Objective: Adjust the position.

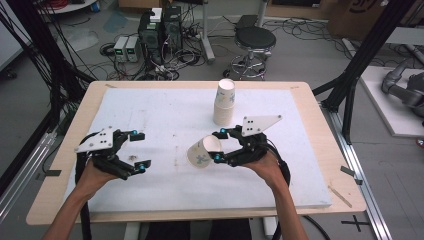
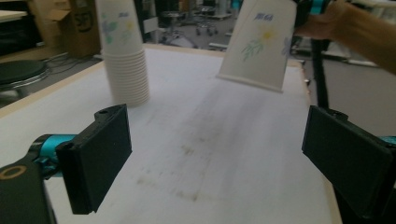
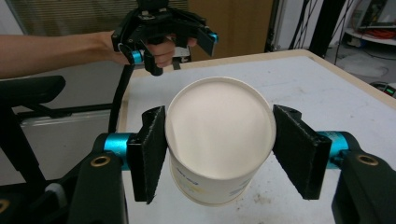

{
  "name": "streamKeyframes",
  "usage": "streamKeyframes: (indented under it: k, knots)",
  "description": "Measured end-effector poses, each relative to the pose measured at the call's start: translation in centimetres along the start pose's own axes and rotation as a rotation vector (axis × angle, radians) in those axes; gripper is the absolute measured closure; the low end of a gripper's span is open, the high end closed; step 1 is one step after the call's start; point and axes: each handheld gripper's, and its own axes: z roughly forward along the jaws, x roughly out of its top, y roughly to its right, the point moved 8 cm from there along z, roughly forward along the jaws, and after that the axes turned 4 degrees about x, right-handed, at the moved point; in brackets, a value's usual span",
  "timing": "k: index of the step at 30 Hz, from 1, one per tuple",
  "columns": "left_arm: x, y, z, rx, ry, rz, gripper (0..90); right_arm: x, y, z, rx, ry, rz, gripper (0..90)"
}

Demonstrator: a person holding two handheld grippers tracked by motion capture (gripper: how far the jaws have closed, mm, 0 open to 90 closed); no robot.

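A single paper cup with a flower print hangs tilted above the white mat. My right gripper is shut on it near the rim. In the right gripper view the cup's open mouth faces the camera, and the black pads press its sides. The left gripper view has the same cup in the air at the upper right. A stack of several paper cups stands upright at the back middle of the mat, and is the stack at upper left in the left gripper view. My left gripper hovers open over the mat's left front, with nothing between its fingers.
The mat covers a wooden table and has faint stains near the middle. Beyond the far edge are a black stool, computer boxes and cables on the floor. Black frame posts stand at both sides.
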Motion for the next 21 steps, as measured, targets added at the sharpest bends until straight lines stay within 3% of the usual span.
streamKeyframes:
  k: [9, 21]
  knots:
    - [1.5, 2.2, 4.8, -0.154, 0.016, 0.008, 8.1, 0.3, -0.4, 0.6, 0.044, 0.006, -0.010, 38.1]
    - [2.4, 4.3, 9.4, -0.256, 0.015, 0.025, 8.2, 0.5, -0.8, 0.7, 0.069, 0.011, -0.017, 38.1]
